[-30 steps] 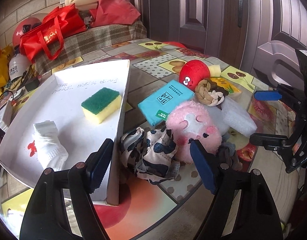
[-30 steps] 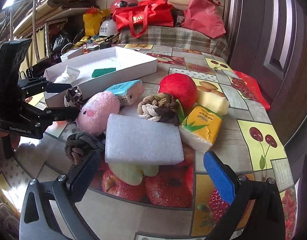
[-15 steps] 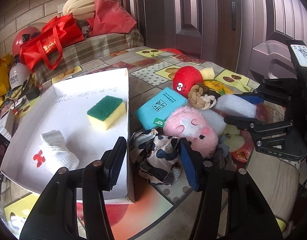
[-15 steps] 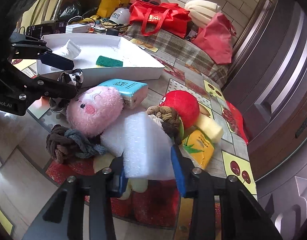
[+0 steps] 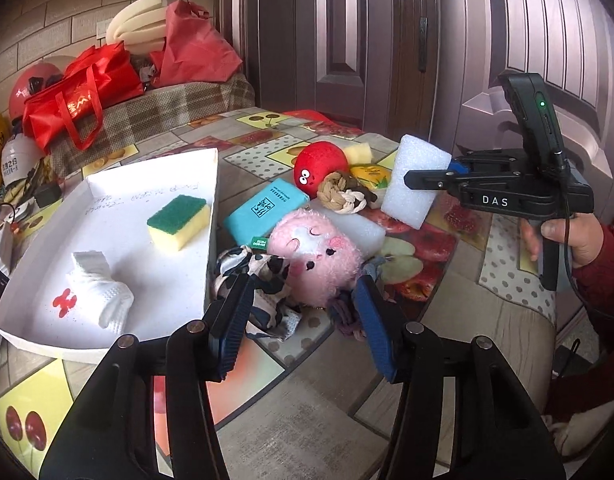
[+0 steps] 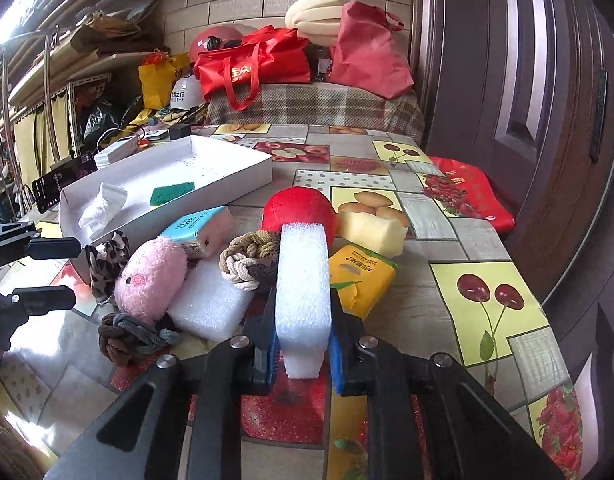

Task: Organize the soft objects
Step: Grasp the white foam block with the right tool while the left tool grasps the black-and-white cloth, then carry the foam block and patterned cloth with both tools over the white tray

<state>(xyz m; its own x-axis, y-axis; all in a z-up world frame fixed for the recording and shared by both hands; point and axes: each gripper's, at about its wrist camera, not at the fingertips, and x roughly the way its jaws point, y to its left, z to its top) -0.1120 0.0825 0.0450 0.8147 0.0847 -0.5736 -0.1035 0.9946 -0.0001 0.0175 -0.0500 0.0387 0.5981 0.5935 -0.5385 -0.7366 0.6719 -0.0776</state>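
- The tabletop (image 5: 315,376), covered in a fruit-print cloth, fills the lower half of both views and carries everything the task concerns.
- The white tray (image 5: 213,200) lies at left centre of the left wrist view. It already holds a green-and-yellow sponge (image 5: 179,222) and a folded white cloth (image 5: 101,286), so I judge two soft things sorted.
- The unsorted heap sits just right of the tray, its pieces touching one another: pink plush (image 5: 319,256), red plush ball (image 5: 321,168), teal tissue pack (image 5: 265,212), a second white foam slab (image 6: 209,304) lying flat, yellow tissue pack (image 6: 361,280), yellow sponge (image 6: 371,228), a beige rope knot (image 5: 341,198), a dark rope knot (image 6: 133,336) and a spotted cloth (image 5: 259,280). Most of the job is left.
- The white foam block (image 6: 303,292) is lifted clear of the heap, at centre right of the left wrist view. It looks ready to go to the tray.
- The right claw (image 6: 303,354) has just been closing and now pinches the foam block's lower end between its blue pads.
- The left claw (image 5: 303,320) stands partly open at bottom centre, with the spotted cloth and the pink plush in line with its gap, though the pads press on nothing.
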